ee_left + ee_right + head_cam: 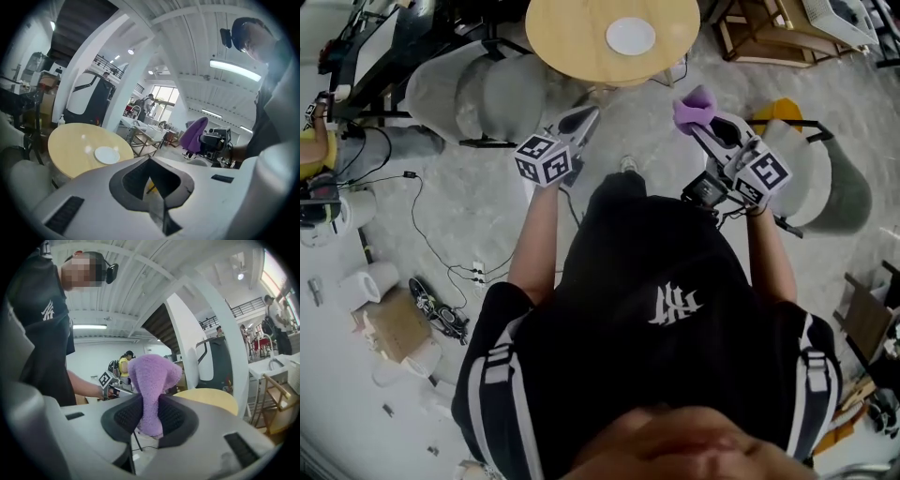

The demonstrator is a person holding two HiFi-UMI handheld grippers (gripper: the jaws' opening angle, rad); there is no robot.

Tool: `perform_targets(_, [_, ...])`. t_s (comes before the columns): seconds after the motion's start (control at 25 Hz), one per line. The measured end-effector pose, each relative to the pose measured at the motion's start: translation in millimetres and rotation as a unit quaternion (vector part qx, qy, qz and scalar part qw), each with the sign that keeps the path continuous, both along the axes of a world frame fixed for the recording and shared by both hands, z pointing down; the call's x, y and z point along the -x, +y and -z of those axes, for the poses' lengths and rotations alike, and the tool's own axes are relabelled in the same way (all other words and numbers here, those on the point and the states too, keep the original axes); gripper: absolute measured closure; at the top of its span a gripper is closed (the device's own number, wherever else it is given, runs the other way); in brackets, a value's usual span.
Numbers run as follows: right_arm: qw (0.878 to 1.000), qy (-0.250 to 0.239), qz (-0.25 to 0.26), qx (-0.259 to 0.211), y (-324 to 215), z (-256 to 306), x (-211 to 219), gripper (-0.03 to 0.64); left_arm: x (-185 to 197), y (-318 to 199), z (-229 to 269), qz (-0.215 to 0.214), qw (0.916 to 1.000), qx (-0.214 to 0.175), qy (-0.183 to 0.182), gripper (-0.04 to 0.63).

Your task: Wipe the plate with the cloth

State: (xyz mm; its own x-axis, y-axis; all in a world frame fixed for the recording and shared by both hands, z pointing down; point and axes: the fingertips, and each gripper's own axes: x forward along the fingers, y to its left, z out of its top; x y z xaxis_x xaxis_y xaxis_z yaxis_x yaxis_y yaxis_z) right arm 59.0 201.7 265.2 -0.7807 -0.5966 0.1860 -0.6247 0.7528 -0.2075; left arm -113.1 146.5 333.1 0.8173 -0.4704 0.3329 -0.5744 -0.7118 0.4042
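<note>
A small, round white plate (630,36) sits untouched on the round pale-wood counter (572,42); wiping has not yet begun. The fuzzy purple cloth (695,105), bunched into a soft tuft, is pinched in the right gripper (705,127), held in the air short of the counter's edge. The left gripper (584,119), clenched on nothing, hangs alongside over the grey floor (487,206).

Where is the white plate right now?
The white plate sits on the round wooden table at the head view's top centre, right of the table's middle, beyond the purple cloth.
</note>
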Motion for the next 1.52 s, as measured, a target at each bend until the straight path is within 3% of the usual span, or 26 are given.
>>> perform_targets(0.32, [1.0, 0.028, -0.011, -0.002, -74.0, 3.9, 31.5, 0.529, 16.7, -80.5, -10.9, -0.025, 0.9989, 0.018, 0.035, 0.583])
perform_targets(0.6, [0.999, 0.029, -0.017, 0.028, -130.9, -26.5, 6.1, 0.529, 25.3, -141.6, -36.7, -0.005, 0.999, 0.042, 0.012, 0.583])
perform_targets(0.8, [0.999, 0.03, -0.008, 0.019, -202.2, -47.6, -18.8, 0.529, 5.9, -189.8, -52.7, 0.013, 0.9975, 0.069, -0.004, 0.583])
perform_targets(1.04, [0.998, 0.038, 0.039, 0.015, -274.1, -60.7, -34.9, 0.529, -11.1, -233.3, -69.7, 0.047, 0.995, 0.086, -0.016, 0.583])
perform_targets(1.24, [0.997, 0.033, 0.068, 0.027, -306.9, -82.0, -44.7, 0.529, -22.2, -254.5, -101.0, 0.064, 0.9898, 0.119, -0.045, 0.581])
perform_targets(1.4, [0.995, 0.054, 0.07, 0.05, -321.7, -120.5, -41.0, 0.529, -26.9, -263.7, -128.3, 0.069, 0.9867, 0.141, -0.042, 0.58])
perform_targets(1.52, [0.992, 0.075, 0.085, 0.055, -329.0, -143.2, -25.9, 0.529, -30.1, -268.8, -153.7, 0.059, 0.981, 0.182, -0.032, 0.499])
